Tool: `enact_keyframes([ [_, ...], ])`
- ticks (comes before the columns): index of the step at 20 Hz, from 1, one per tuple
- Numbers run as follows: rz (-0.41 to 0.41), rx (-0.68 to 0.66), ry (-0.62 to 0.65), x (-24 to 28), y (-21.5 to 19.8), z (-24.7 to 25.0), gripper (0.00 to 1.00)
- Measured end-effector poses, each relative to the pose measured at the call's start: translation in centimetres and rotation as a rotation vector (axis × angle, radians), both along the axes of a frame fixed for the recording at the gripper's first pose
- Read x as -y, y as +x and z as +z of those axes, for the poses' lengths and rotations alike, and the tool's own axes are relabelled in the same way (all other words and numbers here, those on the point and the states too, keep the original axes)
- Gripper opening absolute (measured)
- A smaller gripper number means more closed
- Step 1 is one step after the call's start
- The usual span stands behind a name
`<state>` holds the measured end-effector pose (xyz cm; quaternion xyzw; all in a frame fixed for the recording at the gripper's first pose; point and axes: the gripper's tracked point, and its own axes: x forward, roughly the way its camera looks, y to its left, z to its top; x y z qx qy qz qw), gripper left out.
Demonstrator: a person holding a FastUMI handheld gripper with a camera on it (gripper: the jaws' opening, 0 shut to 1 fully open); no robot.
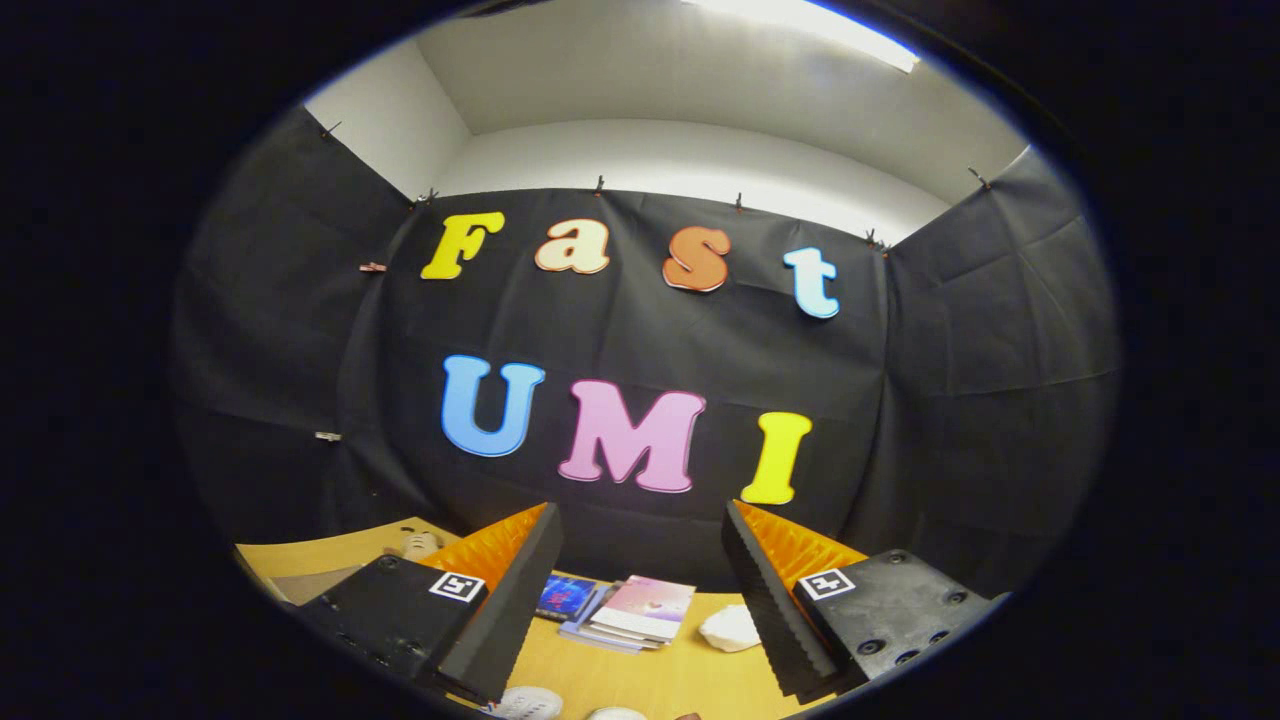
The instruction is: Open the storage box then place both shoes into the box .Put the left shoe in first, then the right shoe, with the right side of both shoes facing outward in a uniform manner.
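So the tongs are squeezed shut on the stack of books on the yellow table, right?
No. In the gripper view the tongs are open and hold nothing; the stack of thin colourful books lies on the yellow wooden table beyond the fingers, between them.

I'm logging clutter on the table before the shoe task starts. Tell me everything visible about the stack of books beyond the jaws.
The stack of books lies flat on the yellowish wooden table, beyond the open gripper, seen through the gap of its jaws. It looks like a few thin paperbacks, loosely fanned; the top cover is pink and white, a darker blue one peeks out beside it. A white crumpled lump sits close by, apart. Nothing grips the books.
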<state>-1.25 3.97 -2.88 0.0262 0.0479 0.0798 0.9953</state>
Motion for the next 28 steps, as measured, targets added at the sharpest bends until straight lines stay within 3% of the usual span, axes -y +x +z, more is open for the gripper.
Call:
enact_keyframes([
  [5, 0.293, -0.245, 0.184, -7.3, -2.1, -5.6, 0.98],
  [8, 0.511, -0.451, 0.438, -12.8, -5.4, -8.8, 0.99],
  [10, 0.582, -0.583, 0.631, -14.9, -7.1, -10.5, 0.96],
  [15, 0.631, -0.841, 1.034, -18.6, -7.2, -16.3, 0.96],
  [20, 0.667, -1.028, 1.249, -20.9, -7.9, -22.1, 0.96],
  [28, 0.692, -1.200, 1.294, -25.6, -10.2, -28.7, 0.96],
])
